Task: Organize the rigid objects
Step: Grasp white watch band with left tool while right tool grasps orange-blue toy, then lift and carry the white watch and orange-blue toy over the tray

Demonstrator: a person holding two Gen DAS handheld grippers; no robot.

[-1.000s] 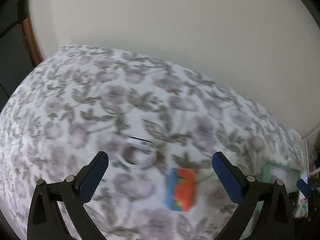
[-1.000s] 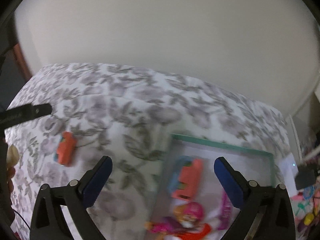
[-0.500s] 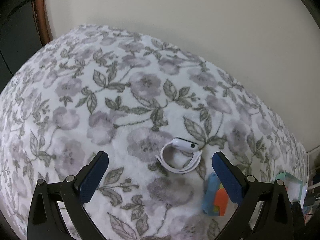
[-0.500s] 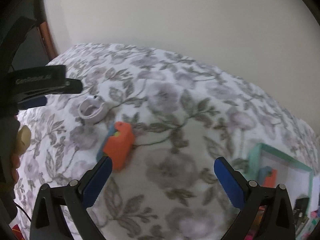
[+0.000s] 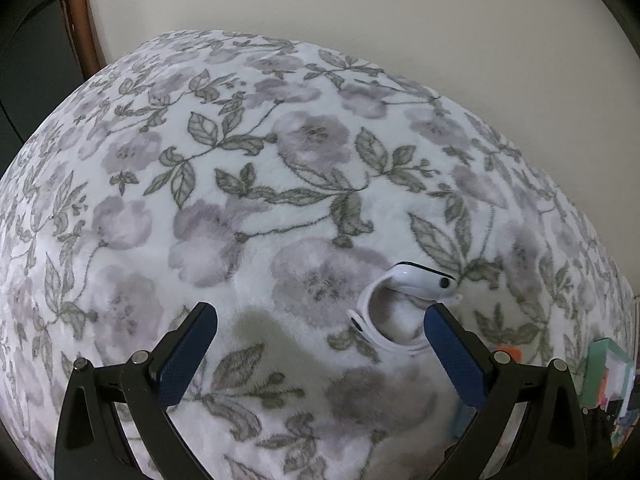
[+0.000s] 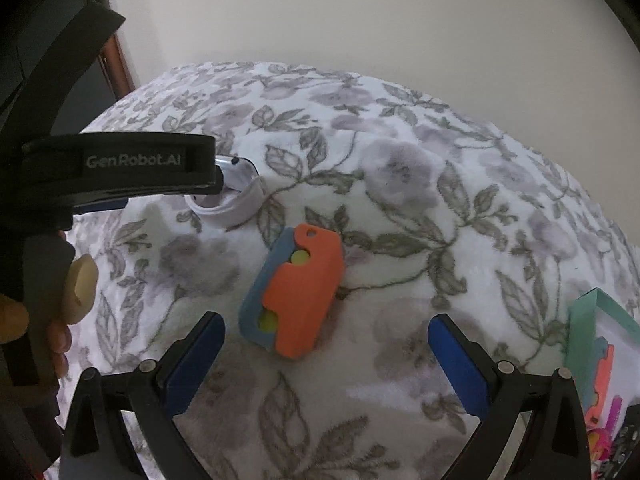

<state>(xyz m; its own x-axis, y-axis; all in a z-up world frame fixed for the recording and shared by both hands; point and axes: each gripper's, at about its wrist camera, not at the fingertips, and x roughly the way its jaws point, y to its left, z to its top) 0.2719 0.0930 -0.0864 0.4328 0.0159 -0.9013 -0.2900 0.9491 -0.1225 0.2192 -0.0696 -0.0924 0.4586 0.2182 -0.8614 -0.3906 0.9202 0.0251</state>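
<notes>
Left gripper [image 5: 320, 322], jaws spread wide and holding nothing, hovers over a floral blanket [image 5: 248, 184]; a white smartwatch [image 5: 404, 308] lies just inside its right finger. Right gripper [image 6: 326, 330], likewise spread and holding nothing, faces an orange-and-blue toy block [image 6: 298, 292] lying on the blanket. A teal-rimmed tray [image 6: 588, 312] lies at far right.

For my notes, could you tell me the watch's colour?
White watch; left wrist view shows it best.
</notes>
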